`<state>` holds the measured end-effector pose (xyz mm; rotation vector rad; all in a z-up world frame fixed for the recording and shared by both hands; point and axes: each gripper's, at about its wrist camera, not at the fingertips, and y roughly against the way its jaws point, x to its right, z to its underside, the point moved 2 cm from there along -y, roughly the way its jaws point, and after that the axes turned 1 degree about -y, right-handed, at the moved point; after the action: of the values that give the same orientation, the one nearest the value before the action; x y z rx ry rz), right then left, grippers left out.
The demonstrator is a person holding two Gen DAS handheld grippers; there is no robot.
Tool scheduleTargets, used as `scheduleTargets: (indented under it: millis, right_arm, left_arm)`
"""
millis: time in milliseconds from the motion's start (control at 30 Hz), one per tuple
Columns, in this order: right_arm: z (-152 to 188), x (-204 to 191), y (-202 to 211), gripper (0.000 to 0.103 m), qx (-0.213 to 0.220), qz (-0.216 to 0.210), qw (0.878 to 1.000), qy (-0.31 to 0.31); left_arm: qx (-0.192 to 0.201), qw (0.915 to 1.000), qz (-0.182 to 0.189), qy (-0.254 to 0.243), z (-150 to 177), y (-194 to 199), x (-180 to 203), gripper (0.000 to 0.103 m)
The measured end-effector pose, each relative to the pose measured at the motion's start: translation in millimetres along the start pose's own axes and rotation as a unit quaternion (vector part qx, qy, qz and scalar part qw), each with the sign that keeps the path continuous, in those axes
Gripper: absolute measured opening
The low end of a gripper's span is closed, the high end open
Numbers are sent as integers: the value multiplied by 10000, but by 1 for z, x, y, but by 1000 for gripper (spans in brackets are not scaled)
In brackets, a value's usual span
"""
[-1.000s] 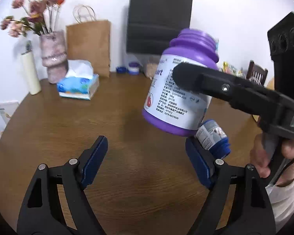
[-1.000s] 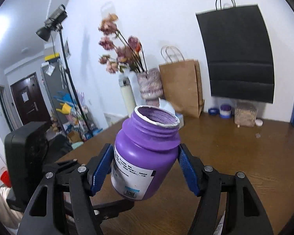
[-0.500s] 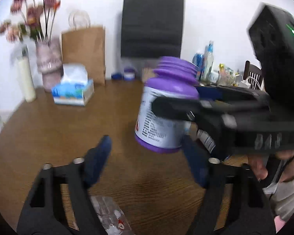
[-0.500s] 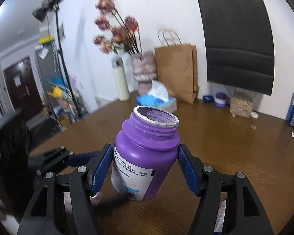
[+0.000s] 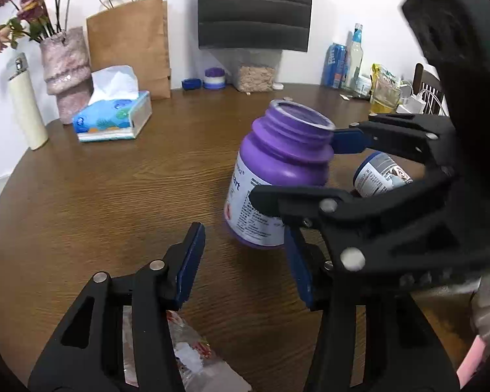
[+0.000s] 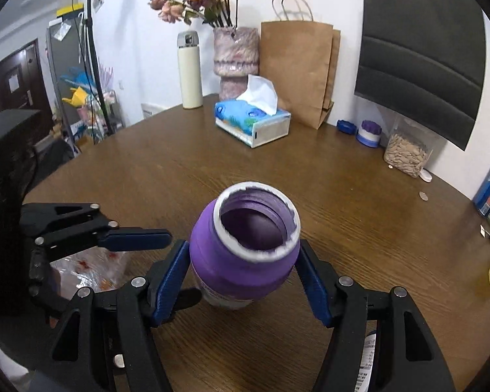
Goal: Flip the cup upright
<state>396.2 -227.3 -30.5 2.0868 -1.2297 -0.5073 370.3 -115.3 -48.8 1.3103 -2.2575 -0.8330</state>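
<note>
The cup is a purple plastic jar (image 6: 245,254) with a white label and no lid. It stands mouth up, slightly tilted, its base at or just above the brown table (image 6: 343,202). My right gripper (image 6: 243,277) is shut on the jar's body. In the left wrist view the jar (image 5: 277,183) sits between the right gripper's fingers (image 5: 346,137). My left gripper (image 5: 245,261) is open and empty, just in front of the jar; it also shows in the right wrist view (image 6: 137,238).
A small blue-capped bottle (image 5: 380,174) lies behind the jar. A crinkled plastic wrapper (image 5: 192,359) lies under my left gripper. A tissue box (image 6: 253,121), vase (image 6: 235,55), thermos (image 6: 189,70), paper bags and a seed jar (image 6: 406,153) stand along the far edge.
My right gripper has lowered the jar from mid-air down to the table, keeping it mouth up. My left gripper has stayed open close by.
</note>
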Motion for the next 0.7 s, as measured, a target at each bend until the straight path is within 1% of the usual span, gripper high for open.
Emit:
scheduleTargets:
  millis: [33,100,167,200,300,367,433,533,633,700]
  right_arm:
    - [-1,0,-2,70,-63,7,10000,26]
    - [1,-1,-10,70,-285,-22,9995,98]
    - [4,-3,-16,70,-389,-69,9992,93]
    - [7,-4,-19,70,-432,-78,9990,96]
    - [8,-7,-19,70,-390,-21,9992,106]
    - [8,-7,-22,70,-431,-75,9990,68]
    - [9,-9,-25,70,-438,-69,9990,97]
    - [10,-10,-26,70,-430,-44,9990,70]
    - [9,-9,-24,70,-376,-44,9993,-69]
    - [9,-9,-22,70,-356,-13,9993,-92]
  left_arm:
    - [85,9999,-127,-47,2,2,0,48]
    - [123,9993,-298,-211,5,2,3,54]
    - [19,9982,-456,-393,9,0,9,67]
    - [-35,9981,-468,-400,12,-2,9,69]
    - [-108,9988,-399,-251,21,-8,5,69]
    - [-28,9991,-333,-244,23,-8,2,69]
    - [177,9986,-335,-362,21,-5,-1,69]
    - [253,9982,-113,-535,16,-5,-4,69]
    - [320,9962,109,-797,11,-7,-4,73]
    - [316,9956,91,-879,9,-8,-4,74]
